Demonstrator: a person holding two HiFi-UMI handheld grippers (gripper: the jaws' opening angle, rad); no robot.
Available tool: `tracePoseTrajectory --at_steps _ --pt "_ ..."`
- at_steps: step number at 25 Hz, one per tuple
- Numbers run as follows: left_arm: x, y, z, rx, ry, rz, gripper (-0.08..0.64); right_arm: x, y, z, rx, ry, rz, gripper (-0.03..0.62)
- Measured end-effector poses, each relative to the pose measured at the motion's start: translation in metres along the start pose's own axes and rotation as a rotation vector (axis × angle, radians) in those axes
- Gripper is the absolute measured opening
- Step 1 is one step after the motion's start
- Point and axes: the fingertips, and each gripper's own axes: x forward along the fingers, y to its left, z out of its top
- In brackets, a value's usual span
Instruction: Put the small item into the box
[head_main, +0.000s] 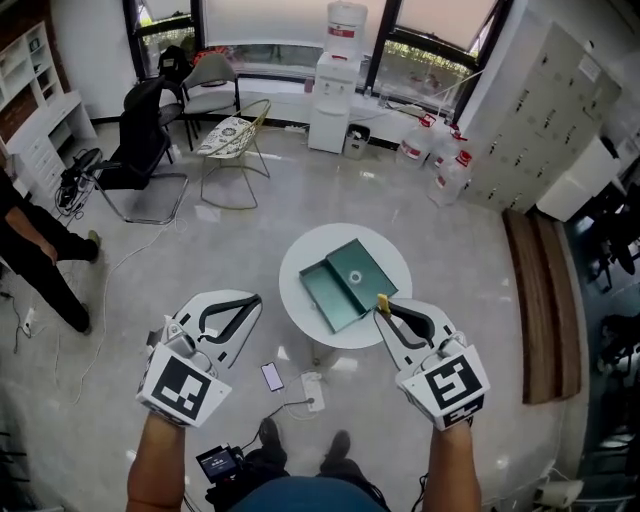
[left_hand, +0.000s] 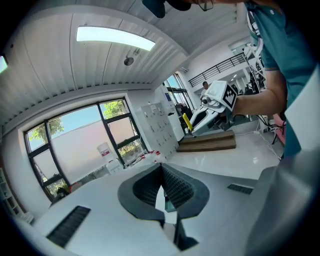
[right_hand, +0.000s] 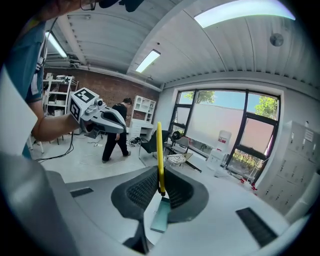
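An open teal box lies on a small round white table, its two halves side by side. My right gripper hangs over the table's near right edge, shut on a small yellow item. In the right gripper view this thin yellow strip stands upright between the jaws, with the teal box below. My left gripper hovers over the floor left of the table, shut with nothing in it. The left gripper view shows its closed jaws and the right gripper beyond.
A phone and a power strip lie on the floor by the table's foot. Chairs stand at the back left, a water dispenser and bottles at the back. A person stands at left; a wooden bench runs along the right.
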Motion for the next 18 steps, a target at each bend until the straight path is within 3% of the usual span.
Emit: tracePoseTrajectory --at_steps 5,18 --pt "0.020 0.016 -0.038 -0.028 0.016 -0.020 0.017 0.044 -0.006 -0.023 0.020 0.029 0.009 0.064" --pt "0.077 0.009 -0.136 -0.101 0.068 -0.049 0.017 0.142 -0.018 -0.128 0.069 0.153 0.069 0.063"
